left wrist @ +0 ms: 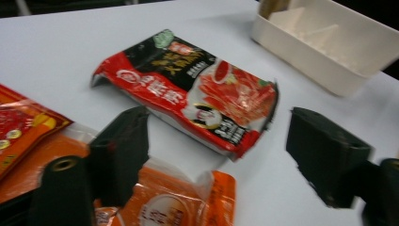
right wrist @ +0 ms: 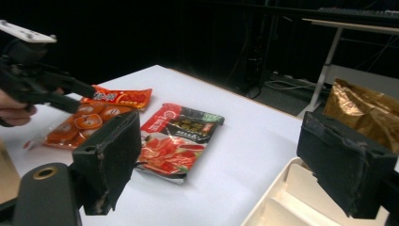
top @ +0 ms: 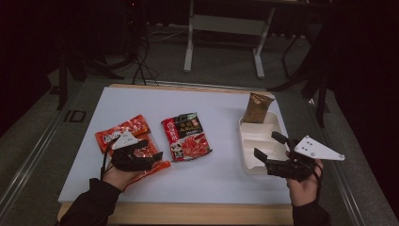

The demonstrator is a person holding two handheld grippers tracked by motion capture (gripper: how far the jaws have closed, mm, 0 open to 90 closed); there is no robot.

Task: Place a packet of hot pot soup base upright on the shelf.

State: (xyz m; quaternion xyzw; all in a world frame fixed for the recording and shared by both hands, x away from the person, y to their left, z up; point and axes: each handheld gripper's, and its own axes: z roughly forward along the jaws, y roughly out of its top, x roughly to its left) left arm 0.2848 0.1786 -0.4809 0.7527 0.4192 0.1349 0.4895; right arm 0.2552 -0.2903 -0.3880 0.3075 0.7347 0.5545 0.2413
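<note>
My left gripper (top: pixel 151 149) hovers open over an orange packet (top: pixel 153 168) at the table's left. In the left gripper view its jaws (left wrist: pixel 221 155) stand wide apart with nothing pressed between them. One jaw is above the orange packet (left wrist: pixel 179 197), and a red-and-black packet (left wrist: pixel 188 89) lies just ahead. My right gripper (top: pixel 269 147) is open at the near left side of a white divided tray (top: pixel 256 136). In the right gripper view its jaws (right wrist: pixel 228 160) hold nothing, and the tray (right wrist: pixel 282 207) is below them.
A red packet (top: pixel 121 131) lies at the far left, partly under the left gripper. A crumpled gold-brown packet (top: pixel 258 108) leans at the tray's far end. The red-and-black packet (top: pixel 186 136) lies mid-table. Desk legs and cables stand beyond the white tabletop (top: pixel 211 101).
</note>
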